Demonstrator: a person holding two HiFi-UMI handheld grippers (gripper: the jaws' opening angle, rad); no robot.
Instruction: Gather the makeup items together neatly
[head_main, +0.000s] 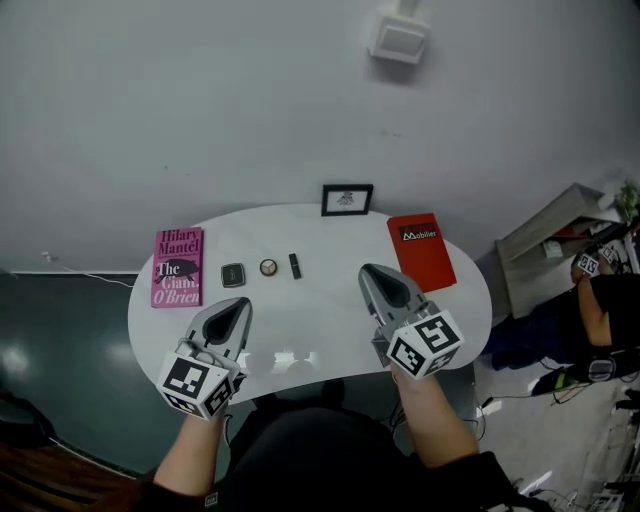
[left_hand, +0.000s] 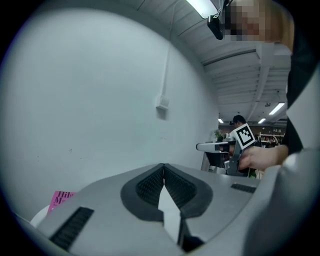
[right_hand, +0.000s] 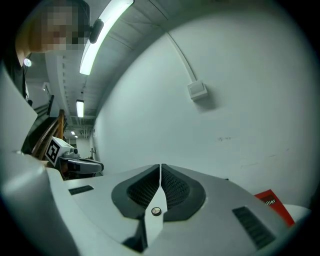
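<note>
Three makeup items lie in a row on the white table (head_main: 300, 330): a dark square compact (head_main: 233, 274), a small round compact (head_main: 268, 267) and a black lipstick tube (head_main: 295, 265). My left gripper (head_main: 241, 304) hovers over the table's near left, shut with nothing in it. My right gripper (head_main: 372, 271) is raised over the near right, also shut and empty. In the left gripper view the jaws (left_hand: 163, 167) meet, pointing at the wall. In the right gripper view the jaws (right_hand: 160, 167) are likewise pressed together.
A pink book (head_main: 178, 266) lies at the table's left and a red book (head_main: 421, 250) at its right. A small framed picture (head_main: 347, 200) stands at the back edge against the wall. A wall box (head_main: 399, 38) hangs above. Clutter and another person (head_main: 600, 310) fill the floor at right.
</note>
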